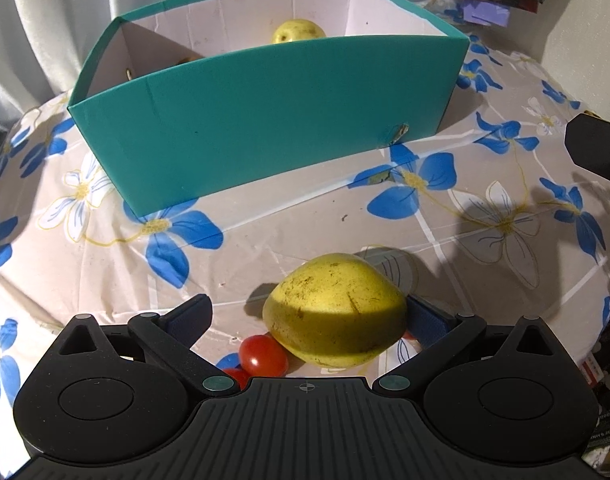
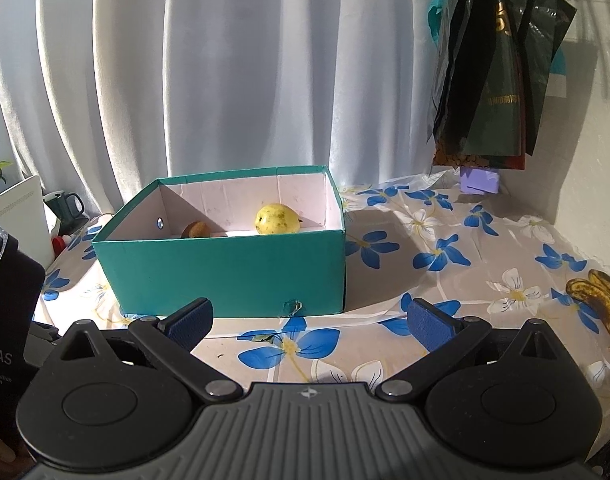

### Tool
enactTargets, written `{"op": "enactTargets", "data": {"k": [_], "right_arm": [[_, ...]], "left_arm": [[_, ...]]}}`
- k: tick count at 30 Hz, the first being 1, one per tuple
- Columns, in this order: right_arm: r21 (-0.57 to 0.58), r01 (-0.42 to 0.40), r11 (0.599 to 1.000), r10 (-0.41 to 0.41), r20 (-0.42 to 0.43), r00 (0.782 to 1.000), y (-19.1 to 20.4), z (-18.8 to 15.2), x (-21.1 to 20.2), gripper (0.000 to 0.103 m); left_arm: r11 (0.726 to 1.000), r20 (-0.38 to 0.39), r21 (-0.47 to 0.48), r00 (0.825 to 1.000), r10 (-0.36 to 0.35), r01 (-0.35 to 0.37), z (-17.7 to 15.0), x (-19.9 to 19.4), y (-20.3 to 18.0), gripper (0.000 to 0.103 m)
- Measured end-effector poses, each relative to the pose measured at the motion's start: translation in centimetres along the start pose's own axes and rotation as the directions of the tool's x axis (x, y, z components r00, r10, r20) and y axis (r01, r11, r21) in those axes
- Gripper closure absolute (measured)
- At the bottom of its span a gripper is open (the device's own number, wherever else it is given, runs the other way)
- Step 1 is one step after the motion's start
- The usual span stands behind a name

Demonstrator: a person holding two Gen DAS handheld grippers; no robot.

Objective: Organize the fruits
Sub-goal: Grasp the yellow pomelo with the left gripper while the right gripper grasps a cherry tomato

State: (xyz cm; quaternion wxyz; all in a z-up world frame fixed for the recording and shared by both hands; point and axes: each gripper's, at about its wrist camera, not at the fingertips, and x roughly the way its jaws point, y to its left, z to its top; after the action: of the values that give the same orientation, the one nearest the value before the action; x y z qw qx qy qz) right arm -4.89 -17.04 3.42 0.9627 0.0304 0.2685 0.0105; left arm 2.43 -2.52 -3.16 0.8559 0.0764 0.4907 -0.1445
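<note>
Left wrist view: left gripper low over the surface, jaws spread wide around a yellow pear. The right finger pad looks to touch or nearly touch the pear's side; the left pad stands clear of it, so no pinch yet. Two cherry tomatoes sit just beside the pear, close under the gripper body. Teal box stands further ahead, with a second yellow fruit showing above its near wall. A dark piece at the right edge is probably the other gripper, can't confirm.

Step in hand, as I judge it: grasping the loose pear for the box. Next move calls for centring the jaws on the pear, closing without catching the tomatoes, then lifting over the box's near wall.

Right wrist view: right gripper held above the surface, jaws spread, nothing between them. The box is ahead with the yellow fruit and a brown fruit inside. Spotted bananas lie on the surface to the far right, well apart from the box, likely still to be put away.
</note>
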Motion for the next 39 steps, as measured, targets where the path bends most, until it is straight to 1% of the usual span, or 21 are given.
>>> {"op": "enactTargets", "data": {"k": [4,10,11,14,17,18,20,26,30,34,39], "right_arm": [[0.003,0.001,1.000,-0.001,-0.006,1.000,0.1,-0.1,0.2,0.000],[0.016,0.008,1.000,-0.008,-0.025,1.000,0.0,-0.2,0.9,0.000],[0.017,0.011,1.000,-0.010,-0.028,1.000,0.0,-0.2,1.0,0.000],[0.015,0.015,1.000,-0.014,-0.031,0.999,-0.1,-0.2,1.2,0.000],[0.017,0.019,1.000,-0.019,-0.033,0.999,-0.1,-0.2,1.3,0.000],[0.019,0.020,1.000,-0.019,-0.035,0.999,-0.1,-0.2,1.4,0.000],[0.018,0.020,1.000,-0.020,-0.038,0.999,0.0,-0.3,1.6,0.000],[0.019,0.018,1.000,-0.018,-0.045,0.999,0.1,-0.4,2.0,0.000],[0.010,0.016,1.000,-0.016,-0.047,0.999,0.3,-0.5,2.0,0.000],[0.005,0.018,1.000,-0.018,-0.057,0.998,0.3,-0.8,1.9,0.000],[-0.022,0.021,1.000,-0.023,-0.073,0.997,0.5,-1.5,1.7,0.000]], "left_arm": [[1.000,-0.009,-0.008,1.000,-0.008,0.008,0.0,0.5,0.2,0.000],[0.998,-0.013,-0.043,0.998,-0.056,0.055,0.4,1.1,1.1,0.000],[0.996,-0.016,-0.048,0.997,-0.070,0.069,0.4,1.1,1.2,0.001],[0.989,-0.021,-0.065,0.991,-0.134,0.132,0.6,1.1,1.6,0.012],[0.986,-0.027,-0.072,0.987,-0.156,0.154,0.7,1.3,1.8,0.014],[0.983,-0.030,-0.074,0.985,-0.168,0.165,0.7,1.3,1.7,0.017],[0.982,-0.034,-0.070,0.983,-0.179,0.176,0.8,1.2,1.7,0.020],[0.984,-0.034,-0.059,0.985,-0.172,0.170,0.8,1.1,1.5,0.020],[0.991,-0.012,-0.031,0.991,-0.132,0.132,0.8,0.6,1.2,0.021],[0.990,0.017,-0.050,0.991,-0.132,0.133,1.0,-0.5,1.7,0.021],[0.992,0.064,-0.075,0.993,-0.096,0.100,1.5,-2.3,2.6,0.021]]}}
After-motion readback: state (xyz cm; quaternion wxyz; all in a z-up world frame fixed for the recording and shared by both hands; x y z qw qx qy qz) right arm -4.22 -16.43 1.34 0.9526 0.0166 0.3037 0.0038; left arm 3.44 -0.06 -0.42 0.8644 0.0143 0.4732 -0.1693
